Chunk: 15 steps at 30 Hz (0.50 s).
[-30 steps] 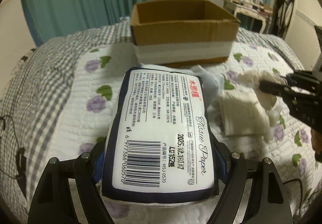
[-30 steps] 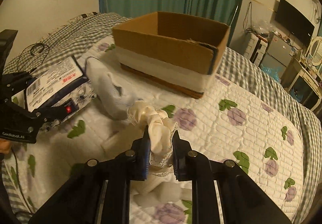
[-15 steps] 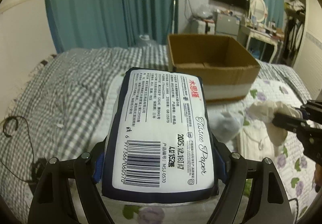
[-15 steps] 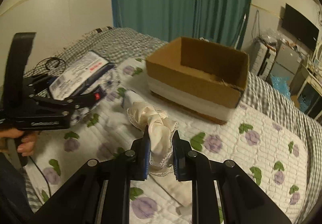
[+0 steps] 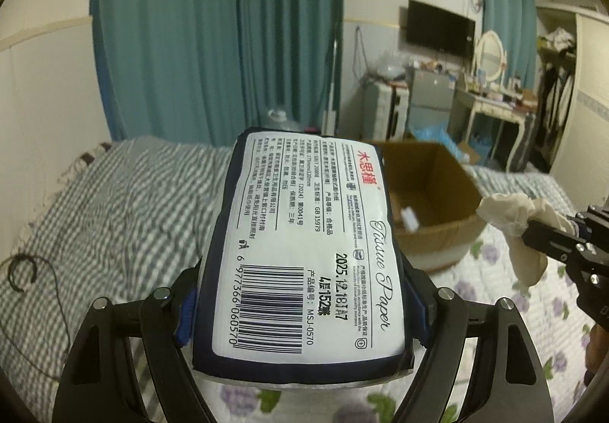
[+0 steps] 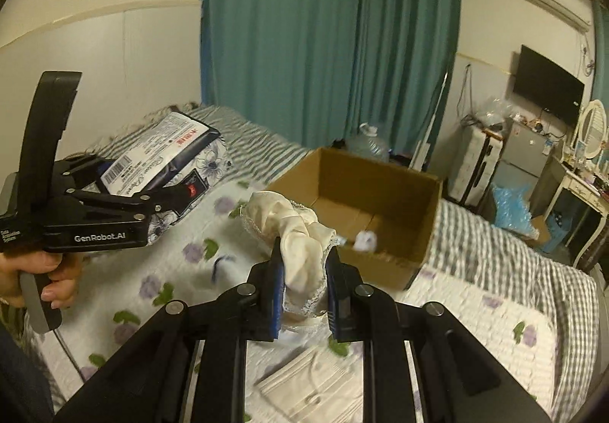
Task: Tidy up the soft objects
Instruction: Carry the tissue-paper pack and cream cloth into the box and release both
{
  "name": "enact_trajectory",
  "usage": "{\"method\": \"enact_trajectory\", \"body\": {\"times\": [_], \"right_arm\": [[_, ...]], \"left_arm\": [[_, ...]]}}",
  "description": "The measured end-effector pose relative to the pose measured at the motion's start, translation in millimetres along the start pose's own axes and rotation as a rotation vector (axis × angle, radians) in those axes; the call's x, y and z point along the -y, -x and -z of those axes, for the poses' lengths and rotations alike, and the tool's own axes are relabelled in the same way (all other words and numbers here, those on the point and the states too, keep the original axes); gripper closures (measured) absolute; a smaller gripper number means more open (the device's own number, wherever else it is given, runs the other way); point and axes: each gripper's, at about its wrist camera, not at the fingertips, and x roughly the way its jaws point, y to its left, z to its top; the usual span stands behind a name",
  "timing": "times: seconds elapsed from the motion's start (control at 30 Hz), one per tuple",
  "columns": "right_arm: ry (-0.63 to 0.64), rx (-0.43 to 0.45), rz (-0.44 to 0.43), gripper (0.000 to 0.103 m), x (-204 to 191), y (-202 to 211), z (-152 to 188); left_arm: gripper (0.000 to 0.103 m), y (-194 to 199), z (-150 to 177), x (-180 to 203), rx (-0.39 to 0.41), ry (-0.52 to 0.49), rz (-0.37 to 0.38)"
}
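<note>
My left gripper (image 5: 304,293) is shut on a navy-and-white tissue paper pack (image 5: 304,248) and holds it high above the bed; the pack also shows in the right wrist view (image 6: 167,153). My right gripper (image 6: 304,271) is shut on a cream lace-trimmed cloth (image 6: 297,232) and holds it in the air just in front of the open cardboard box (image 6: 380,202). The cloth also shows in the left wrist view (image 5: 514,225), at the box's right corner (image 5: 437,194). A small white item (image 6: 365,240) lies inside the box.
The bed has a floral quilt (image 6: 182,255) over a grey checked cover (image 5: 95,217). A folded white cloth (image 6: 316,385) lies on the quilt below my right gripper. Teal curtains (image 6: 323,42), a water bottle (image 6: 367,145) and a dresser (image 5: 495,111) stand behind.
Both grippers have risen and moved toward the box with their loads. The cloth is now off the bed, close to the box's near edge.
</note>
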Motion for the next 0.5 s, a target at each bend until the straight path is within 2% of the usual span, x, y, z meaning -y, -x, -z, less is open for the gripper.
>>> {"method": "enact_trajectory", "body": {"times": [0.5], "right_arm": [[0.000,0.132,0.063,0.086,28.7,0.9,-51.4]], "left_arm": [[0.022,-18.6,-49.1,10.4,0.089,-0.022,0.031]]}}
